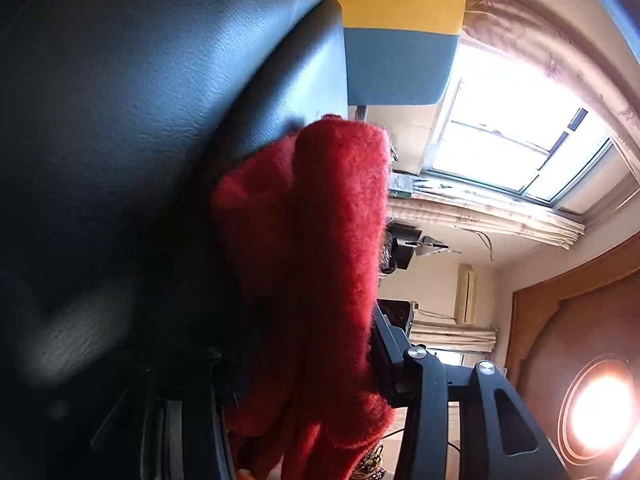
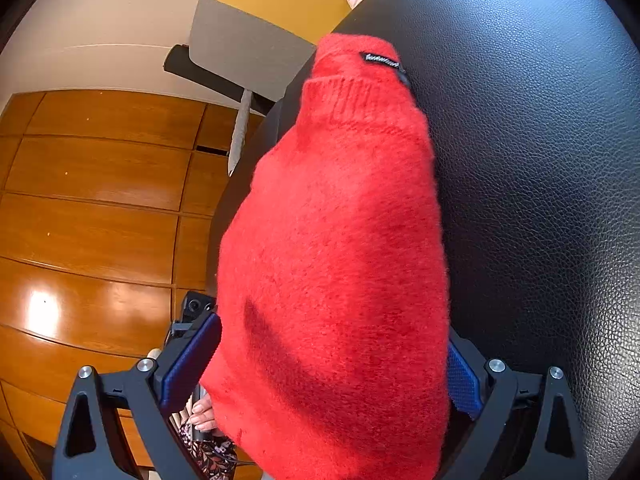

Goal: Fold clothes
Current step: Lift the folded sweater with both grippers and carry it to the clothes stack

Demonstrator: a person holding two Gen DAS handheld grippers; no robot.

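The right hand-held gripper stands spread around the red sweater (fuzzy knit); the left hand-held gripper pinches it.

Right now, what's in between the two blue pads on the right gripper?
The fuzzy red sweater fills the gap between the right gripper's blue pads, as the right wrist view shows.

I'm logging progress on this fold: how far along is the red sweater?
Done: the red sweater is already bunched into a thick bundle on the black leather surface. In hand: it sits between the wide-spread fingers of both the right gripper and the left gripper. Left: laying it flat and tidy.
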